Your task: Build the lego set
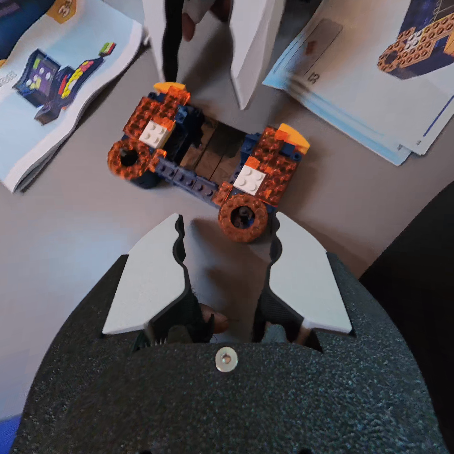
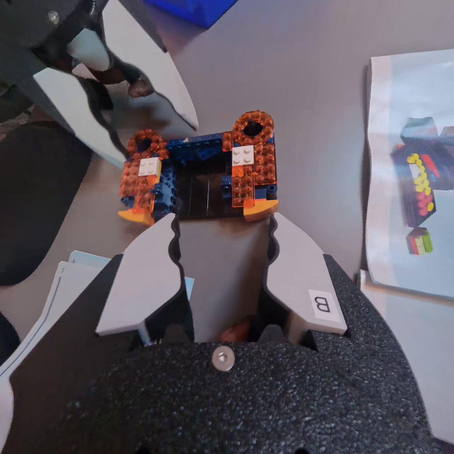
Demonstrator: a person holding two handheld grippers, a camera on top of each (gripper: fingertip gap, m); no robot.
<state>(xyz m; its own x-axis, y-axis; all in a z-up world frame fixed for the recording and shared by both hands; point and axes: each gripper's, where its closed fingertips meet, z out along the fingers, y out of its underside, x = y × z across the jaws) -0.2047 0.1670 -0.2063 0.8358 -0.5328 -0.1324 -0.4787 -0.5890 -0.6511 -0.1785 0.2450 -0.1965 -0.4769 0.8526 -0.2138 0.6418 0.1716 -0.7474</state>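
Here, a brick model [image 1: 206,157] of clear orange plates, dark blue bricks, two white squares, two orange rings and yellow wedges sits mid-table [image 1: 61,233] between booklets, both left tongs [image 1: 227,218] and right tongs [image 2: 222,218] spread apart, gripping nothing.

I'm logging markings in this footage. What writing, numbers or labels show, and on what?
Wording not quoted; these bear print:
White sticker on the right gripper: one large mark.
Open instruction booklet: a small page-corner mark, blurred.
Second booklet: a yellow badge with print, blurred.
Brick model: none.
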